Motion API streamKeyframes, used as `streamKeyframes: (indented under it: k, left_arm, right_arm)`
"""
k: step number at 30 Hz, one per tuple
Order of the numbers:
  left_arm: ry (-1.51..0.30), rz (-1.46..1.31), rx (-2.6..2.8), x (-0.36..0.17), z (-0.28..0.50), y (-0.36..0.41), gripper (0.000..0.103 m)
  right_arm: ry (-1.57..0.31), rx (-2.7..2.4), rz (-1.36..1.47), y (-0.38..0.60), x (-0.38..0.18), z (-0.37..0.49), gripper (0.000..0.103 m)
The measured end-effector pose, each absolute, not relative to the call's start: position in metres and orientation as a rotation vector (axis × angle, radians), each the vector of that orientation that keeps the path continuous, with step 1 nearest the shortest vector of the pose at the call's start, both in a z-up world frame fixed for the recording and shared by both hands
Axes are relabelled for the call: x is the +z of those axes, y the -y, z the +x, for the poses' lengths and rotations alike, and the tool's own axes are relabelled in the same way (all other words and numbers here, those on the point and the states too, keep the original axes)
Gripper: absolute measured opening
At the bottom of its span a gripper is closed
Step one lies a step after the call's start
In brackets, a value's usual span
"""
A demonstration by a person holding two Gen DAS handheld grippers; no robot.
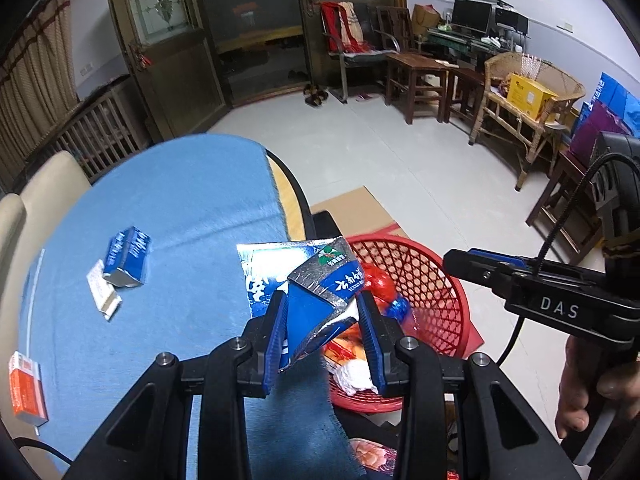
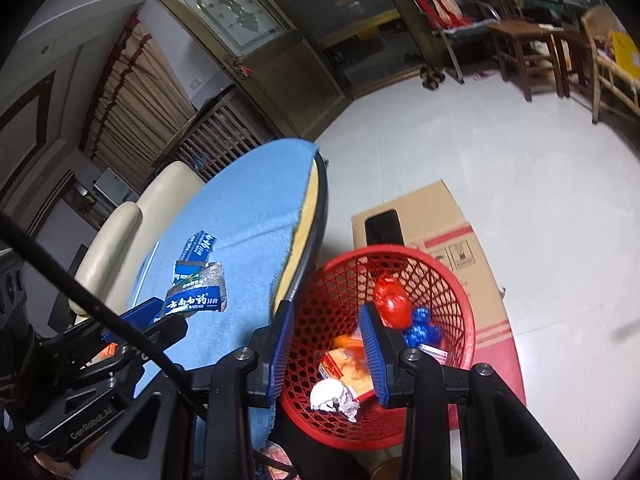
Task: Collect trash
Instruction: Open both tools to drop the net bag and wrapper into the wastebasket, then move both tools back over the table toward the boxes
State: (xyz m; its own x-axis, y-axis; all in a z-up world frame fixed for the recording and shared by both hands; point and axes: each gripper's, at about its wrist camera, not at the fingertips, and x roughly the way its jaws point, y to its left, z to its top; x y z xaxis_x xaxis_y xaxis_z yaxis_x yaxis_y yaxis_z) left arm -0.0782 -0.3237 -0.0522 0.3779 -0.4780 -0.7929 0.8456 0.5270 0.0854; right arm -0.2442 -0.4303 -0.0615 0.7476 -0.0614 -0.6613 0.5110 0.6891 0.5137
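**Trash: flattened toothpaste carton held at the bench edge, basket just beyond**

Trash still on the blue-clothed bench (image 1: 180, 200) is largest first: a blue carton (image 1: 127, 257) with a small white box (image 1: 103, 294) touching it toward the left side, and an orange box (image 1: 27, 388) at the near left edge. The red mesh basket (image 2: 452, 292) stands on the floor just off the bench's right edge, already holding a red wrapper, a blue wrapper, orange packs and a white paper wad.

The left claw (image 1: 323, 328) is partly closed on the flattened toothpaste carton (image 1: 320, 280), whose long axis runs up and away from the fingers. The basket lies right and below it, so a short rightward carry should clear the rim.

The right claw (image 2: 326, 346) hangs wide apart and empty over the basket.
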Motion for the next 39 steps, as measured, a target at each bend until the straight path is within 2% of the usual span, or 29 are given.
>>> streamKeyframes:
  k: [4, 8, 13, 26, 27, 28, 29, 39]
  left_arm:
    - [-0.843, 0.524, -0.954, -0.06, -0.077, 0.326, 0.038]
    - [-0.859, 0.517, -0.955, -0.062, -0.075, 0.323, 0.055]
    - [-0.838, 0.503, -0.938, -0.056, -0.073, 0.312, 0.06]
    - [-0.834, 0.411, -0.76, -0.052, -0.039, 0.255, 0.06]
    - [-0.833, 0.4, -0.745, -0.052, -0.036, 0.248, 0.06]
    - [-0.829, 0.392, -0.732, -0.052, -0.034, 0.241, 0.06]
    - [-0.823, 0.38, -0.705, -0.052, -0.029, 0.232, 0.06]
    - [-0.873, 0.229, -0.474, -0.068, 0.025, 0.137, 0.061]
  right_arm:
    - [-0.664, -0.355, 0.757, 0.432, -0.067, -0.248, 0.038]
    - [-0.646, -0.367, 0.752, 0.433, -0.061, -0.254, 0.038]
    - [-0.636, -0.368, 0.754, 0.434, -0.051, -0.257, 0.038]
    - [-0.681, -0.326, 0.764, 0.419, -0.047, -0.243, 0.038]
    - [-0.684, -0.325, 0.762, 0.418, -0.047, -0.242, 0.041]
    - [-0.688, -0.323, 0.762, 0.417, -0.046, -0.24, 0.056]
    - [-0.69, -0.322, 0.764, 0.415, -0.045, -0.238, 0.063]
    - [-0.724, -0.272, 0.688, 0.385, -0.032, -0.202, 0.065]
